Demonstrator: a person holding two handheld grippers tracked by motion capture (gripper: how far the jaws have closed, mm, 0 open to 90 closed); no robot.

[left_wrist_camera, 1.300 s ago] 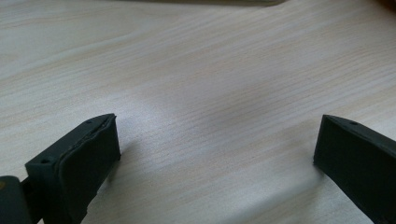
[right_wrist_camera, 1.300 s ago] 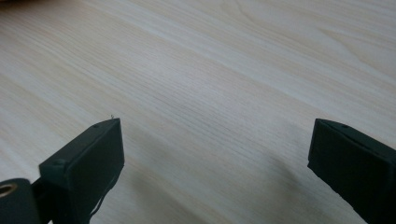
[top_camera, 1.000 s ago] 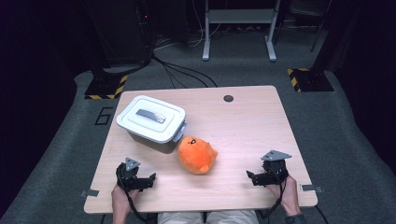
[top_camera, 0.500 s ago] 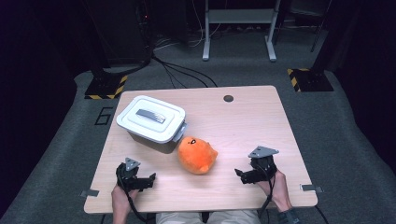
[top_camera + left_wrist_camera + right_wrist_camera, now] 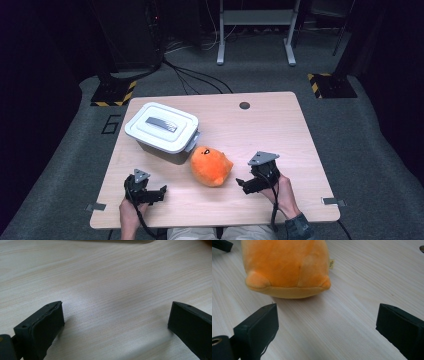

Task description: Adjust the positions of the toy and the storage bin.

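Leftward across the wooden table (image 5: pixel 280 130) went the right gripper (image 5: pixel 243 184), which a second earlier had sat near the table's right front corner and half a second earlier had covered part of the way; it now lay just beside the orange plush toy (image 5: pixel 211 165), not yet touching it. By contrast, the white lidded box (image 5: pixel 161 131) had not shifted, standing at the left rear of the table with its lid on and the toy close by its near right corner. Nor had the toy moved: it sat near the middle of the front half of the table, between the two grippers. Seen from the right gripper view, the plush toy (image 5: pixel 287 267) loomed directly ahead, its rounded underside resting on the wood, while that gripper's jaws stood wide apart with nothing between them but bare tabletop. At the front left, the left gripper (image 5: pixel 159 192) had kept its place, held low over the wood; in the left gripper view its jaws were likewise spread wide and held nothing. The approach suggested that the toy was the thing about to be picked up, with the right gripper lined up to close around its near side, and that the shut box might need opening by the other hand if the toy was meant to go inside.
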